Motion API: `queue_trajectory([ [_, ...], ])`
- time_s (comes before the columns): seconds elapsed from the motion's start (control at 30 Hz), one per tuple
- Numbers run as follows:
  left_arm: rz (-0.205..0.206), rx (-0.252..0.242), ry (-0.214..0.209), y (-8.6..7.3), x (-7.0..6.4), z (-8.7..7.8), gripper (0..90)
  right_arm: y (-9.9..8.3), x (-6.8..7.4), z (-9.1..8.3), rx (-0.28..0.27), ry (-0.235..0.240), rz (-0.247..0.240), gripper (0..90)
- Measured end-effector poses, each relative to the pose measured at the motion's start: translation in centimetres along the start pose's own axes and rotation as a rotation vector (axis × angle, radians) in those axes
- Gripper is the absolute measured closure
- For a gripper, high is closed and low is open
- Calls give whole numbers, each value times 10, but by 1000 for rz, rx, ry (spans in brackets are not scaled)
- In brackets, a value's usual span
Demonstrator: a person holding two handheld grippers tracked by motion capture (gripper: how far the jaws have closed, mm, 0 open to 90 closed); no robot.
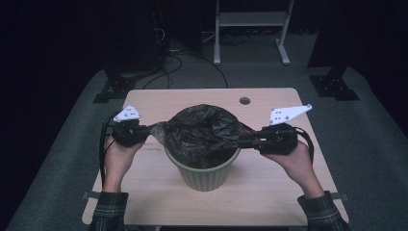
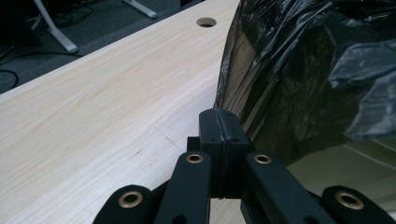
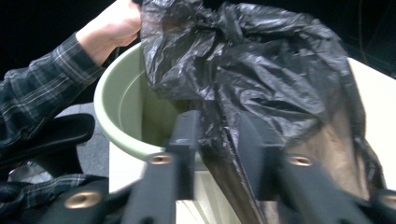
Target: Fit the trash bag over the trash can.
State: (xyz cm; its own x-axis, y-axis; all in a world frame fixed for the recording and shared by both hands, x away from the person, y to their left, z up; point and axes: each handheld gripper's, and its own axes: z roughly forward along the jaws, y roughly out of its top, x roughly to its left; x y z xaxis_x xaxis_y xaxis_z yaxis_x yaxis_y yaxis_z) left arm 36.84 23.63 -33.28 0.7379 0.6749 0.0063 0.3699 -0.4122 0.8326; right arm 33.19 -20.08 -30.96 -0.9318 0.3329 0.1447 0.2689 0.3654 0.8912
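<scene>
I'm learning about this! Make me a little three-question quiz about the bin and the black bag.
1. True or false: the black bag is stretched over the green bin.
2. The left gripper grips the bag at which side? A) its left edge B) its right edge C) its bottom
3. Fill in: the right gripper is shut on the ____.

Key: 1 true; 2 A; 3 bag. In the left gripper view its jaws sit pressed together beside the plastic.
</scene>
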Motion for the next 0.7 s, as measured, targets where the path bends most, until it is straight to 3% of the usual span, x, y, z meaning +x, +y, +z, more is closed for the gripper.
queue_trajectory([
  [0.1,-1,-1,-2,0,0,0,899,-1,3,1,14,33,-23,900],
  [0.33,7,-11,-4,2,-3,-7,900,-12,16,-25,-46,73,-35,900],
  [0.57,14,-13,-2,5,-4,-10,899,-28,25,-63,-85,37,-36,900],
  [0.7,13,6,-4,3,-4,-8,900,-45,27,-68,-52,32,-13,900],
])
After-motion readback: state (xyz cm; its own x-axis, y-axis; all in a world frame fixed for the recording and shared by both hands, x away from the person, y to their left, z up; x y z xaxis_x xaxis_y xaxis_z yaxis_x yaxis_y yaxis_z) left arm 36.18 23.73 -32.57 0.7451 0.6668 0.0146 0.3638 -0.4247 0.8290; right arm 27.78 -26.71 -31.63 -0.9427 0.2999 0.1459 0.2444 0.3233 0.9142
